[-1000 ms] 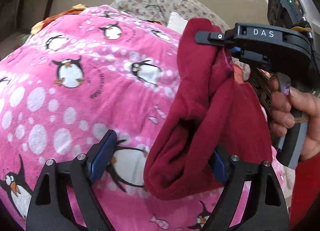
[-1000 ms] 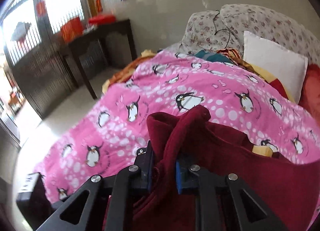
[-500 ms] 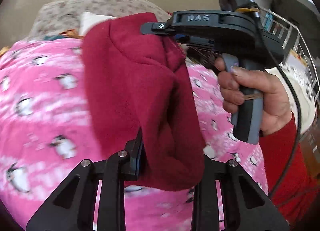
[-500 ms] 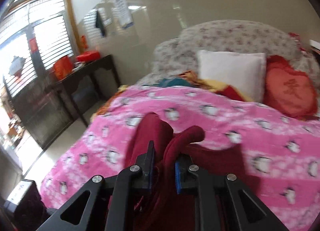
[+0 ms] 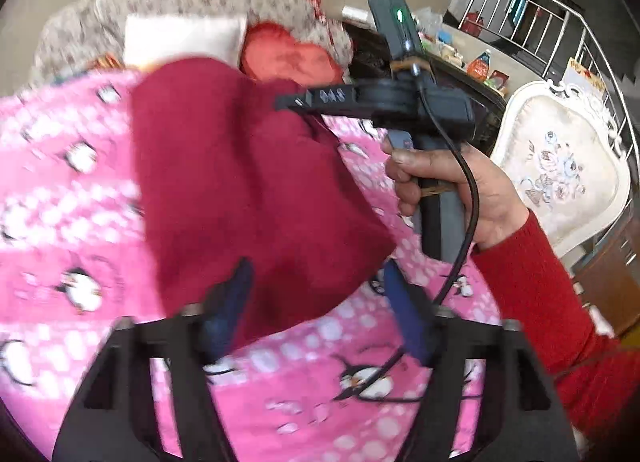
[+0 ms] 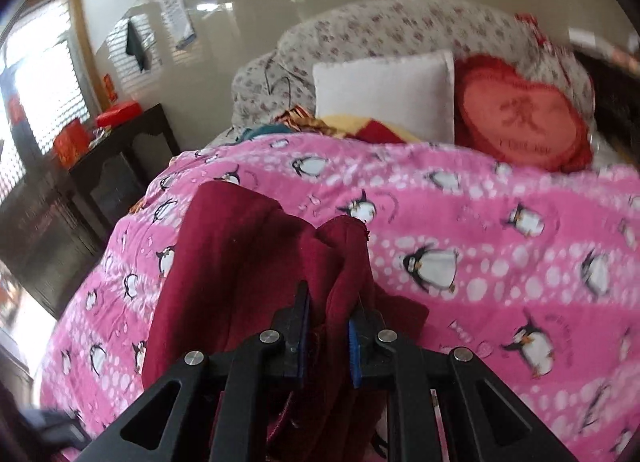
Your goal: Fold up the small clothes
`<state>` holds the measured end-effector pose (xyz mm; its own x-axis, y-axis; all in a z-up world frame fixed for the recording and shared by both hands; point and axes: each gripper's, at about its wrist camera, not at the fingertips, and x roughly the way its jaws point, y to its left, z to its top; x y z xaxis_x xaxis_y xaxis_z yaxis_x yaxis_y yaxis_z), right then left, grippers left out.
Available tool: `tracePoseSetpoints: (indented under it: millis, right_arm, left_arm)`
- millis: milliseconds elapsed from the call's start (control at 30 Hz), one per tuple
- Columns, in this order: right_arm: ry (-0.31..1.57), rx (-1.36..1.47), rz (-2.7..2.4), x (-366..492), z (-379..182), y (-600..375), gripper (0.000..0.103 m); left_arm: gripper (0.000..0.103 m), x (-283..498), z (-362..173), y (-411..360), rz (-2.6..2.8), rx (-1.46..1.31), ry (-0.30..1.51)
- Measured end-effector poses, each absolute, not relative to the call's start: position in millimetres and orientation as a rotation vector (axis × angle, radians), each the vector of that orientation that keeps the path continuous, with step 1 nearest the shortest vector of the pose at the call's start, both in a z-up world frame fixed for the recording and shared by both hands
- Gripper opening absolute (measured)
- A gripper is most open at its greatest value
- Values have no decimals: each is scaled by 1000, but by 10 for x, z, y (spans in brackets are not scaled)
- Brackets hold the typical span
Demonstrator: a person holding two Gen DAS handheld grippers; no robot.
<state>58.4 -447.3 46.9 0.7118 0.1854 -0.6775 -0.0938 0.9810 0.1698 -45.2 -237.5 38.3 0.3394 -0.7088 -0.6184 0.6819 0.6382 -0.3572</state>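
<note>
A dark red garment [image 5: 248, 190] hangs in the air above the pink penguin blanket [image 5: 72, 222]. My right gripper [image 6: 328, 326] is shut on a bunched edge of the garment [image 6: 248, 262]; in the left wrist view it [image 5: 296, 104] holds the cloth from the upper right. My left gripper [image 5: 316, 302] is open. The lower hem of the garment hangs between its blue pads [image 5: 404, 310] and covers part of the left one. The rest of the cloth drapes down to the left in the right wrist view.
The blanket [image 6: 480, 246] covers a bed. A white pillow [image 6: 384, 94] and a red heart cushion [image 6: 524, 122] lie at its head. A dark side table [image 6: 120, 158] stands at the left. A white chair [image 5: 560, 166] stands at the right.
My left gripper was shut on the garment's lower hem half a second ago and has now opened. Both grippers have swung toward the head of the bed with the cloth.
</note>
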Motion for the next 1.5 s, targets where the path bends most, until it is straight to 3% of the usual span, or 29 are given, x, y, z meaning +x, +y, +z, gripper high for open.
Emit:
tracePoseSetpoints:
  millis: [100, 133, 267, 367, 567, 633, 767, 933, 1133, 1200, 1500]
  right_arm:
    - [785, 122, 86, 558, 480, -4518, 32]
    - [773, 132, 39, 511, 509, -4574, 33]
    - [714, 217, 172, 87, 750, -4564, 33]
    - [714, 108, 310, -156, 793, -4195, 33]
    - [885, -111, 222, -161, 106, -3941, 29]
    - [884, -33, 248, -205, -7, -4082, 29]
    - [805, 153, 294, -313, 288, -4309, 31]
    - [732, 119, 151, -75, 522, -4363, 31]
    - [784, -33, 2, 611, 246, -4441, 29]
    - [806, 45, 23, 737, 104, -4559, 29]
    - [759, 114, 167, 108, 507, -4443, 30]
  left_arm:
    - [74, -428, 375, -2253, -840, 3, 795]
    - [74, -421, 350, -2200, -824, 7, 800]
    - [74, -330, 76, -2233, -791, -10, 859]
    - [74, -276, -127, -2338, -780, -3, 905]
    - [74, -302, -211, -2290, -765, -15, 931]
    - [74, -321, -191, -2246, -752, -3, 939]
    - [74, -326, -7, -2176, -729, 16, 869]
    - [74, -113, 140, -2287, -741, -73, 838]
    - [74, -121, -49, -2775, -806, -37, 879]
    - [76, -118, -112, -2866, -794, -8, 876]
    - [78, -272, -21, -2633, -792, -24, 881]
